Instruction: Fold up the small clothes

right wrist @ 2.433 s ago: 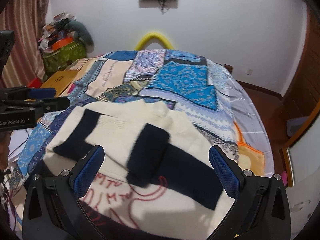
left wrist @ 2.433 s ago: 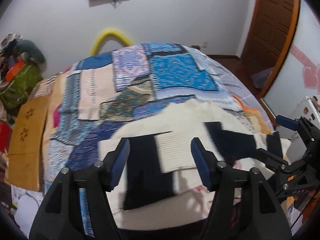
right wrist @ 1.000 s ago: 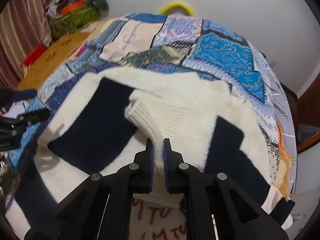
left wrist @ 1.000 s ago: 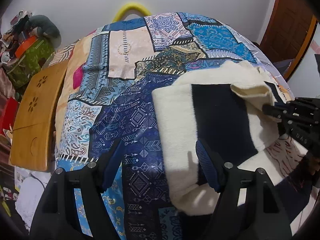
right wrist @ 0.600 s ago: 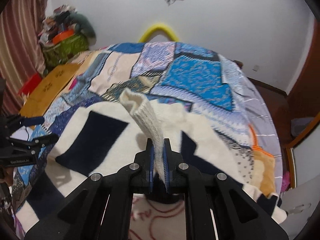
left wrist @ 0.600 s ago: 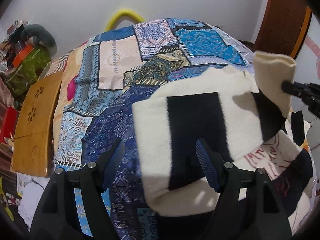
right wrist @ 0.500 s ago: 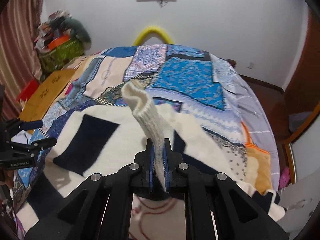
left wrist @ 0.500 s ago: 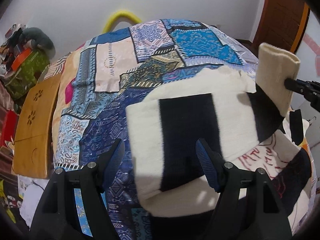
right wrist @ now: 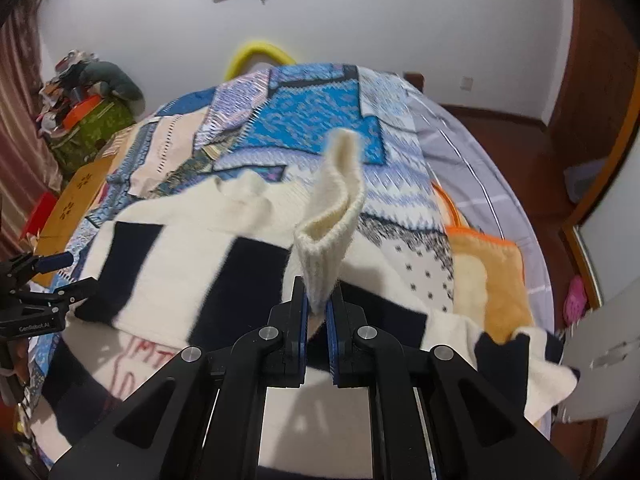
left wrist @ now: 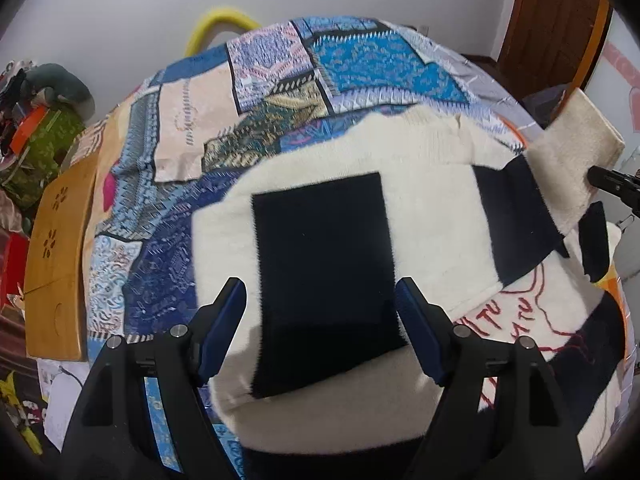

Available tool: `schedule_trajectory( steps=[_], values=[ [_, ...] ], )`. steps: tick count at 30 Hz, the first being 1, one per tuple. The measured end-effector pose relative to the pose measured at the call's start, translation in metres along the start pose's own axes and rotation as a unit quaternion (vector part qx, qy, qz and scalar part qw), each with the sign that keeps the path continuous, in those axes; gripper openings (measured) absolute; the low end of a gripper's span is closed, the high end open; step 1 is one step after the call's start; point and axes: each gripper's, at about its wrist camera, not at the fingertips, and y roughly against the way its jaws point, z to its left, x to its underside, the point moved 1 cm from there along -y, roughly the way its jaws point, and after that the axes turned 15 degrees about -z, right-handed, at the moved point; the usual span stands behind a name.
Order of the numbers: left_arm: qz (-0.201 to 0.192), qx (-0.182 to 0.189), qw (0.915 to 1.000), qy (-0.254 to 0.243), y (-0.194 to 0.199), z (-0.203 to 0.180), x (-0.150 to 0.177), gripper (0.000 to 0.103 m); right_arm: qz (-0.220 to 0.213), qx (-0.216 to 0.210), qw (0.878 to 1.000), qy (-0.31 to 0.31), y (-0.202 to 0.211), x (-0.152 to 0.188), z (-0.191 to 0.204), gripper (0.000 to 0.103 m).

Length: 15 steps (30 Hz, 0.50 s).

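**Cream sweater cuff clamped by right unit, left unit wide above sweater body**

Cream-and-navy knit sweater [left wrist: 420, 208] lies spread on the bed [left wrist: 192, 120], which is covered by a patchwork bedspread [right wrist: 312, 120] in blue, beige and violet panels. Sweater body occupies the near half of the bed; a large navy block [left wrist: 324, 272] faces up, with red lettering [left wrist: 516, 320] on the cream area beside it.

Right hand-held gripper [right wrist: 316, 316]: jaws pressed together on the ribbed cream cuff [right wrist: 324, 240] of one sleeve. The cuff stands upright out of the jaws, raised off the sweater body, with its open end visible. In the left wrist view the same cuff [left wrist: 576, 160] appears lifted at the right edge, with the tip of the right unit touching it.

Left hand-held gripper [left wrist: 320, 328]: jaws spread wide, nothing between the blue pads [left wrist: 224, 320]. It hangs over the near part of the sweater, the navy block showing between the fingers. Contact with the fabric cannot be determined.

Surroundings: a wooden board [left wrist: 56, 264] lies at the left side of the bed. A yellow curved tube [right wrist: 260, 54] shows beyond the far end of the bed against the white wall. An orange blanket [right wrist: 488, 264] lies under the sweater on the right side. A wooden door [left wrist: 556, 24] stands at the far right.
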Motion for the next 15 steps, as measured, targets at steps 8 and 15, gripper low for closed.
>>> schedule_trajectory(
  steps=[8, 15],
  values=[
    [0.035, -0.002, 0.9994, 0.008, -0.026, -0.004, 0.011, 0.076, 0.042, 0.010, 0.998, -0.048, -0.014, 0.022, -0.036, 0.008],
    [0.042, -0.005, 0.9991, 0.000, -0.036, -0.007, 0.017, 0.076, 0.068, 0.012, 0.994, -0.083, -0.020, 0.041, -0.052, 0.009]
  ],
)
